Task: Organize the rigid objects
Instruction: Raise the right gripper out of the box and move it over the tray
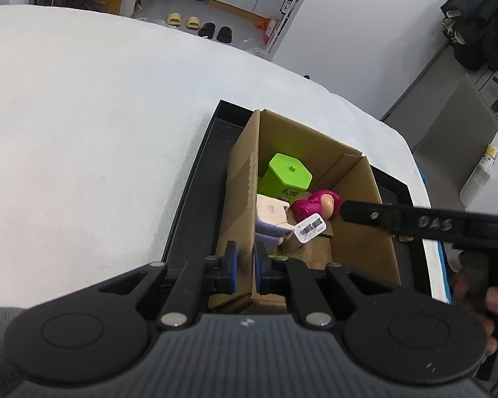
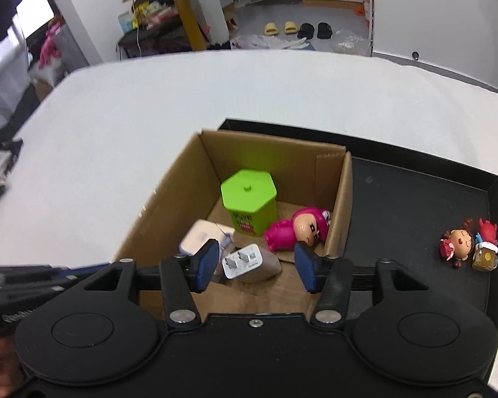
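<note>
Left tool (image 1: 245, 267) clamped on cardboard box (image 1: 239, 179) wall, pitched down; right tool (image 2: 254, 267) parted above charger (image 2: 249, 262).

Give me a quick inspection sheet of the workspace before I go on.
Surface: white table; black tray on it.
Job's things: cardboard box on the tray holds green container, pink doll, white charger, another white adapter. Two small figurines lie on the tray outside the box.
Clutter: nothing seen.
Grippers: left tool shut on the box wall; right tool open above the charger.
Cables: nothing seen.
Surroundings: slippers, shelves.
</note>
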